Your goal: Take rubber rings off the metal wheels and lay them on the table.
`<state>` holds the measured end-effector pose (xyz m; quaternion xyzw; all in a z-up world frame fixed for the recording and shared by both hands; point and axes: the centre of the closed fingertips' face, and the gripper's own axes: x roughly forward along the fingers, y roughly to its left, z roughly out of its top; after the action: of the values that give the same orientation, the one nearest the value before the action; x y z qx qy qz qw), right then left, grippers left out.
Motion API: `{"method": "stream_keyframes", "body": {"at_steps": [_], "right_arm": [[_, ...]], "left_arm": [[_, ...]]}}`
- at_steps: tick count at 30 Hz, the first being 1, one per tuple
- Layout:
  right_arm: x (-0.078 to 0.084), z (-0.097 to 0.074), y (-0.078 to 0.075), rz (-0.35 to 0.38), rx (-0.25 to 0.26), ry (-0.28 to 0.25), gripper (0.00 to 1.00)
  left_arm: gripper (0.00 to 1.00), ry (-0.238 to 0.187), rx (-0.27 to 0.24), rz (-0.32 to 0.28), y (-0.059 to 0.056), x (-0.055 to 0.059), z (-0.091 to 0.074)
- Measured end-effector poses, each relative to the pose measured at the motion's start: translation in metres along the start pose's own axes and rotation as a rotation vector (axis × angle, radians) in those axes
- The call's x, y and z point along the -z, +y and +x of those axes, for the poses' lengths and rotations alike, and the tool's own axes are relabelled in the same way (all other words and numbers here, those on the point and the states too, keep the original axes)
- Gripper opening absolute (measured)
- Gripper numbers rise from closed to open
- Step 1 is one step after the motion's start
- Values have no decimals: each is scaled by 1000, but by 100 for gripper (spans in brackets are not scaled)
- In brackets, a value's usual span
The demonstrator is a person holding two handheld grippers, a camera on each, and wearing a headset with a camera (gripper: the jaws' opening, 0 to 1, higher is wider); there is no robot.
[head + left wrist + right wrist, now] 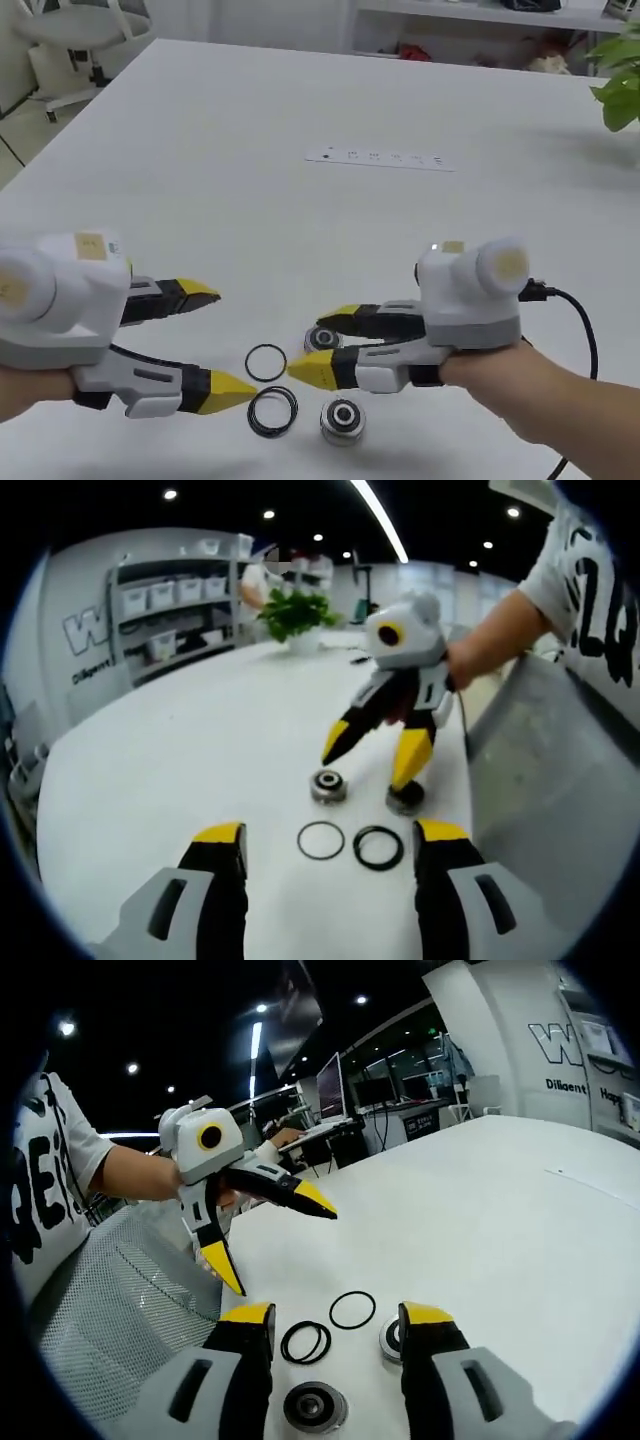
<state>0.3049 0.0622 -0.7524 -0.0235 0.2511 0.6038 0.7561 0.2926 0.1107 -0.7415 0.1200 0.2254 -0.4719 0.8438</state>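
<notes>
Head view. The left gripper (pixel 218 340), at the lower left of the frame, has its jaws wide apart and holds nothing. The right gripper (pixel 314 343), at the lower right, also has its jaws apart. One metal wheel (pixel 322 338) lies between its yellow tips; contact cannot be told. A second wheel (pixel 342 420) stands at bottom centre on the white table (pixel 300 100). Two black rubber rings lie flat between the grippers: a thin ring (pixel 266 346) and, just below it, a thicker ring (pixel 252 412). A power strip (pixel 380 158) lies at upper centre.
</notes>
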Motion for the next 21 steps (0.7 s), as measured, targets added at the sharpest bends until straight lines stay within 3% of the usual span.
{"method": "stream_keyframes", "body": {"at_steps": [9, 16, 21], "right_arm": [[1, -24, -3, -72, 28, 0, 63], [9, -47, -12, -84, 72, -9, 69], [21, -59, -14, -119, 101, 14, 73]], "left_arm": [[73, -14, 3, 5, -2, -5, -5], [77, -12, 5, 11, -3, -4, -7], [81, -10, 12, 14, -6, -2, -8]]}}
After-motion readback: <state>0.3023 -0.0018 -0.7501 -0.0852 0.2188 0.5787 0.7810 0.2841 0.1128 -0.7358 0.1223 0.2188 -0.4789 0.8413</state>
